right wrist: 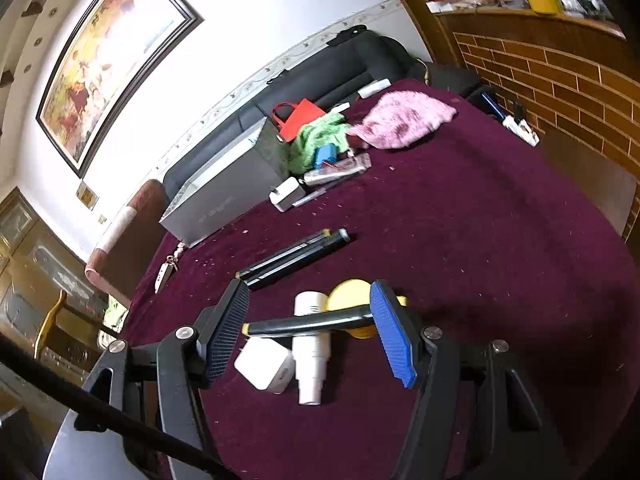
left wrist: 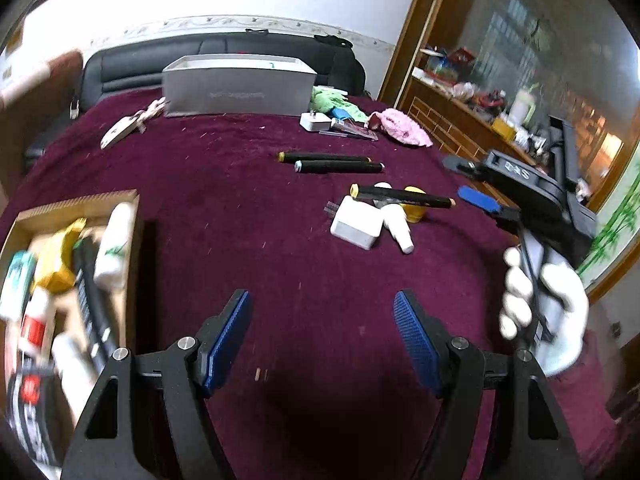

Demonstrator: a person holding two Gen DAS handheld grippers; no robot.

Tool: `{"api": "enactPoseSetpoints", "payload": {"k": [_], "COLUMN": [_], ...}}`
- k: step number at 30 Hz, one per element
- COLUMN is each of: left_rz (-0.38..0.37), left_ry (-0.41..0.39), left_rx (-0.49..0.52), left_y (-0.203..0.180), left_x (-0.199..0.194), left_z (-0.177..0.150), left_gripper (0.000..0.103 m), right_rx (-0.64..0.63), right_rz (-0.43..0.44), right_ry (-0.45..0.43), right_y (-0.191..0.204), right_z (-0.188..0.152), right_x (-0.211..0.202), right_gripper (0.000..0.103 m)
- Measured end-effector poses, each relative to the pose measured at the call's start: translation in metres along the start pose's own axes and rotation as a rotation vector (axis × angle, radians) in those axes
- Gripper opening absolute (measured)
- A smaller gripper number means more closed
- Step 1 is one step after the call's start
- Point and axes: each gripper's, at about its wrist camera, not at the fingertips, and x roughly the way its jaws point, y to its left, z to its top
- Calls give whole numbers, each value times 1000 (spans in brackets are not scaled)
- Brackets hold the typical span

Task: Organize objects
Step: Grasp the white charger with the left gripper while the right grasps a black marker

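While both grippers hang over the maroon cloth (left wrist: 240,184), neither holds anything. Left gripper (left wrist: 322,336): jaws parted about halfway, blue pads facing each other over bare cloth. To its left sits a cardboard box (left wrist: 80,202) already packed with bottles and tubes, blurred. Right gripper (right wrist: 310,330): jaws likewise parted, nothing pinched; framed between them, lying on the cloth, a small pile — white charger block (right wrist: 264,364), white bottle (right wrist: 310,352) with a black stick (right wrist: 308,324) resting across it, yellow lid (right wrist: 352,292) behind. From the left wrist view the right gripper is held in a white-gloved hand (left wrist: 544,304) at the right edge. Farther back lie two black sticks (left wrist: 332,162) side by side, touching. At the far end stand a grey box (left wrist: 240,88), a green cloth (left wrist: 332,100) and a pink cloth (left wrist: 404,126).
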Motion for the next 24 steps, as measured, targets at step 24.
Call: {"api": "enactPoseSetpoints", "payload": {"k": [24], "left_rz": [-45], "left_ry": [117], "left_rx": [286], "left_y": [-53], "left_x": [144], "left_z": [49], "left_gripper": [44], "right_rx": [83], "right_rz": [-19], "right_ry": [14], "right_y": [-41], "right_z": [3], "right_x": [-1], "right_gripper": [63]}}
